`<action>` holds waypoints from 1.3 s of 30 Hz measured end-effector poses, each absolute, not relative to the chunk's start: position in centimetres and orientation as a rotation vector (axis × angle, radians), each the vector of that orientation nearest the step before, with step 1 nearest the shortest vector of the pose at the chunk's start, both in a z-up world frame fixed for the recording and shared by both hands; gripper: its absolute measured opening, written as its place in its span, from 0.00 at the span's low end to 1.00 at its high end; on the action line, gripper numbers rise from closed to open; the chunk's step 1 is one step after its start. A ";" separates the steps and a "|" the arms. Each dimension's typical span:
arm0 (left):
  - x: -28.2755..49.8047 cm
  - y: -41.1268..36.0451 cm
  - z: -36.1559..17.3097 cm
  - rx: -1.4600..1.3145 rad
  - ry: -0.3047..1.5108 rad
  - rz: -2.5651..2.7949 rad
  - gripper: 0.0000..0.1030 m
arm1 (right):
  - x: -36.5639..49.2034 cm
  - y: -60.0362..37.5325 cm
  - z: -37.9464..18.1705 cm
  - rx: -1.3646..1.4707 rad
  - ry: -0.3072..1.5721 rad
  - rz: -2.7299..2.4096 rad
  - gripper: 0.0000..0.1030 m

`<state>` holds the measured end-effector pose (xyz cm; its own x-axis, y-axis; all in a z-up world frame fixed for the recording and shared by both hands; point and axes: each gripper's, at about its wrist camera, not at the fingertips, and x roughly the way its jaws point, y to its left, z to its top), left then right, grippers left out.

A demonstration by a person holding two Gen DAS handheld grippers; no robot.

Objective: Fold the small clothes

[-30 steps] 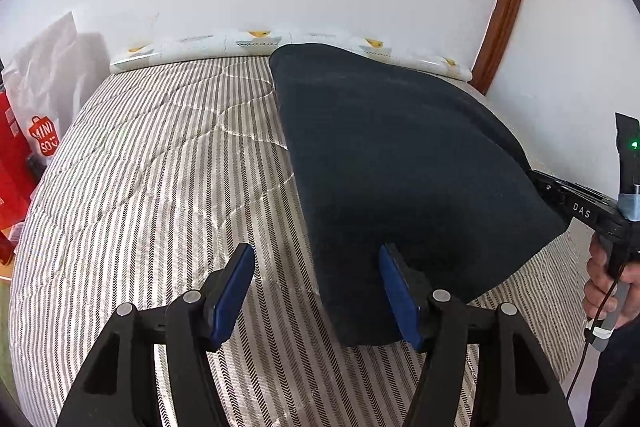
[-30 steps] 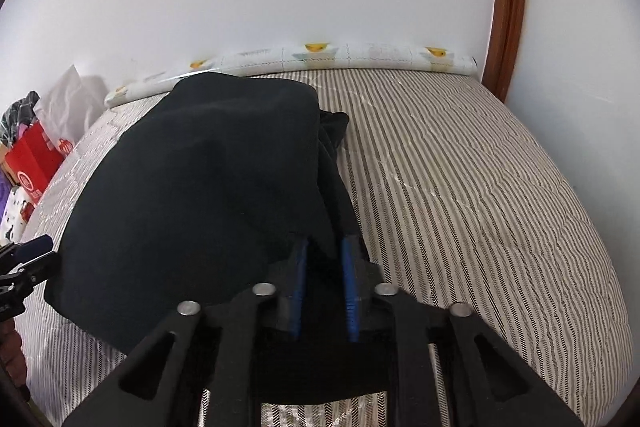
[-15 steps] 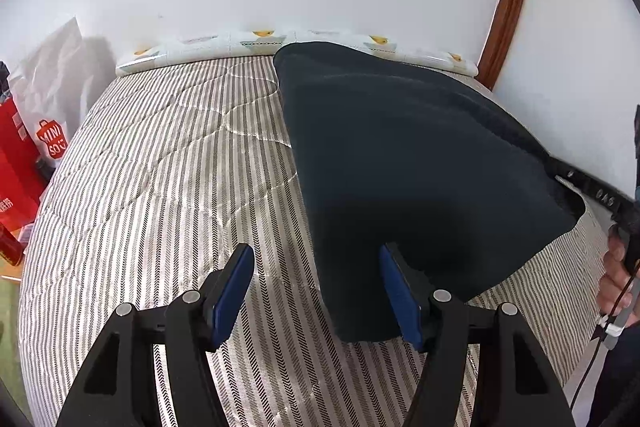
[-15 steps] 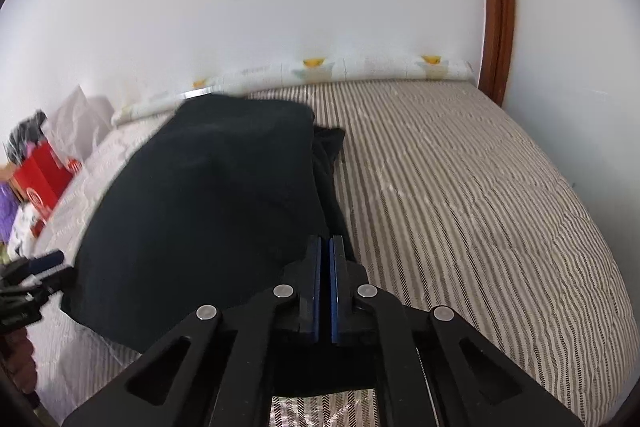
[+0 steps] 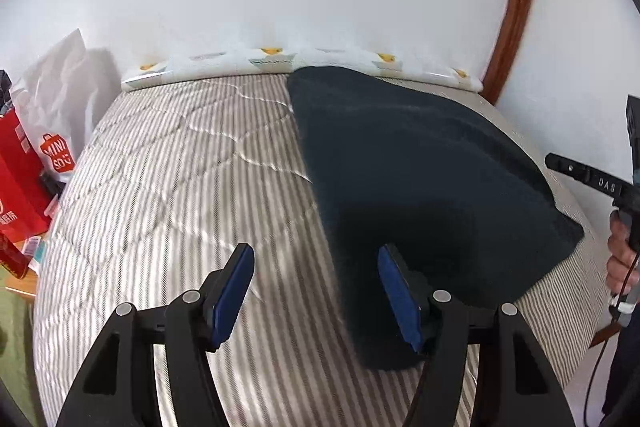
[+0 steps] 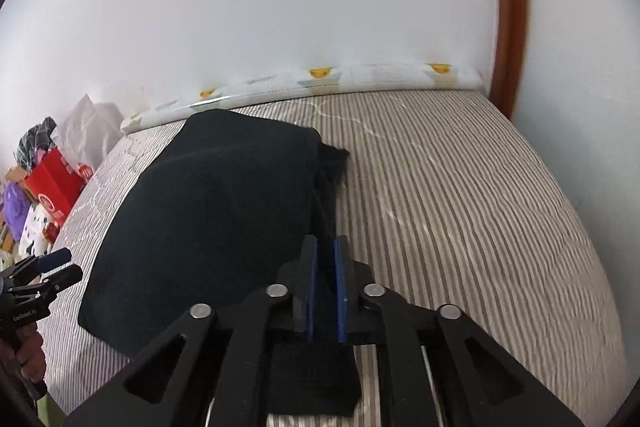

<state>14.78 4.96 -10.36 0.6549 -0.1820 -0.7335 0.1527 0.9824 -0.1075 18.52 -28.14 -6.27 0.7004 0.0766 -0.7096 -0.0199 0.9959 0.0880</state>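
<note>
A dark navy garment (image 5: 420,179) lies folded flat on the striped bed (image 5: 180,187), reaching to the far pillow edge. My left gripper (image 5: 316,291) is open above its near left edge: the right pad hangs over the cloth, the left pad over bare bedding. In the right wrist view the same garment (image 6: 224,203) sits left of centre. Over its right edge my right gripper (image 6: 326,267) has its jaws opening, a narrow gap between the blue pads and no cloth pinched. The left wrist view shows the right gripper (image 5: 592,183) just clear of the garment.
A patterned pillow roll (image 6: 320,83) runs along the white wall. Red and white shopping bags (image 5: 36,163) stand off the bed's left side. A wooden door frame (image 6: 508,7) rises at the right. Bare striped bedding (image 6: 460,207) lies right of the garment.
The right jaws closed fully, then parted a little. The right gripper lifted off the garment's edge. The left gripper stayed open and drew up slightly.
</note>
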 end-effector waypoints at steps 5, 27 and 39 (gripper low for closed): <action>17.4 6.3 -9.6 -0.065 0.837 -0.173 0.60 | 23.8 -28.0 -5.9 0.101 0.848 0.078 0.41; 24.4 5.0 -12.5 -0.120 0.890 -0.268 0.63 | 36.3 -29.2 -10.8 0.201 0.952 0.105 0.06; 22.9 4.6 -12.4 -0.101 0.888 -0.247 0.63 | 28.9 -30.1 -8.9 0.232 0.951 0.175 0.42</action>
<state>22.92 4.59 -12.42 0.6047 -0.2550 -0.7545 0.1719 0.9668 -0.1890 28.89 -30.14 -8.86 0.5701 0.2487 -0.7830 -0.0461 0.9613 0.2717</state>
